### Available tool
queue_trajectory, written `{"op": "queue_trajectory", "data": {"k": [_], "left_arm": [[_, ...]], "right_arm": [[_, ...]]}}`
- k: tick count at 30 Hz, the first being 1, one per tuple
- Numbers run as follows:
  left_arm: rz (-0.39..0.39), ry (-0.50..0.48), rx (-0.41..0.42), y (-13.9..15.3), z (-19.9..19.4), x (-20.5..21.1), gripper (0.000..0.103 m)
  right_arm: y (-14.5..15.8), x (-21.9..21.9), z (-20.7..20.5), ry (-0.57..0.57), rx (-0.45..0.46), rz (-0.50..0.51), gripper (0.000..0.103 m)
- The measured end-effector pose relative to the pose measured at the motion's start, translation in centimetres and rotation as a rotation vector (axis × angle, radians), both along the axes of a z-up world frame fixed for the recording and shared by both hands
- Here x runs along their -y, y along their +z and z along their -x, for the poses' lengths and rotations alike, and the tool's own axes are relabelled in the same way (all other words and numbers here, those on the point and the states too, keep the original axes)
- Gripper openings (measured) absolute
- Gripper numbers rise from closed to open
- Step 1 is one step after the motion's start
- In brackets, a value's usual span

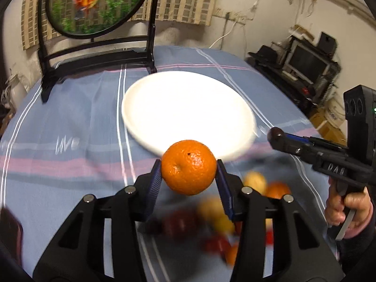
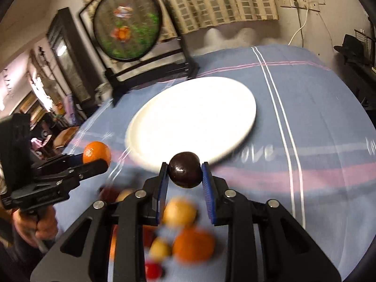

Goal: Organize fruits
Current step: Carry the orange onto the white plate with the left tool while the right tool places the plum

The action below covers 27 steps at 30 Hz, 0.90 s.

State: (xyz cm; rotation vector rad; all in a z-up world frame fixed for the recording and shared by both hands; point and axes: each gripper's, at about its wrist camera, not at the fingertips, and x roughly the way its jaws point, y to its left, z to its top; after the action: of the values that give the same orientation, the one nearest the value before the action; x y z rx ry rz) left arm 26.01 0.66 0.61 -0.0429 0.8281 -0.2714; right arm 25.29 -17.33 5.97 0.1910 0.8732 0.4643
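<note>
Left tool (image 1: 189, 167) grips orange (image 1: 188, 166) | stem dimple toward camera

Blue striped tablecloth (image 1: 70, 117), white plate (image 1: 188, 108), blurred fruit pile (image 2: 185, 242), framed goldfish screen (image 1: 94, 7)

Loose fruit pile (image 2: 183, 235) under tools blurred; kinds unclear.

- Blue striped tablecloth (image 1: 70, 122) covers the table, with white and pink lines and faint white lettering.
- Round goldfish panel (image 1: 94, 2) in a black stand (image 1: 94, 58) sits at the tablecloth's far left edge.
- Checked curtain (image 2: 223, 0) hangs on the wall behind the tablecloth.
- Black shelf of electronics (image 1: 303, 63) stands beyond the tablecloth's far right corner.
- White cable (image 2: 299, 29) drops from wall sockets (image 2: 298, 2) behind the tablecloth.
</note>
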Motion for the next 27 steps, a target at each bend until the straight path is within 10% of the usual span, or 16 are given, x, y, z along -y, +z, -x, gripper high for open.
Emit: {"op": "queue_trajectory", "data": {"k": [10,12,14,22,27], "left_arm": [[-0.101,0.042,-0.151,-3.3,-10.5,2.1,0.048],[-0.104,0.058,-0.144,-3.2,-10.4,2.0,0.065],[-0.111,0.083,-0.058,-1.8,-8.9,1.6,0.087],[-0.111,0.114,0.123,1.4,1.9,-0.3,0.1],[-0.049,0.102,0.082,-0.6,6.4,-0.7,0.101]], "right_arm": [[-3.5,-3.7,-7.9,0.031,-0.09,0.105,0.032],[-3.1,-3.5,-7.5,0.022,-0.107,0.126,0.038],[-2.3,-3.0,-6.9,0.003,-0.112,0.118,0.05],[-0.2,-0.6,-0.3,-0.046,0.01,0.09,0.058],[-0.7,0.4,3.2,0.005,0.0,0.102,0.058]]}}
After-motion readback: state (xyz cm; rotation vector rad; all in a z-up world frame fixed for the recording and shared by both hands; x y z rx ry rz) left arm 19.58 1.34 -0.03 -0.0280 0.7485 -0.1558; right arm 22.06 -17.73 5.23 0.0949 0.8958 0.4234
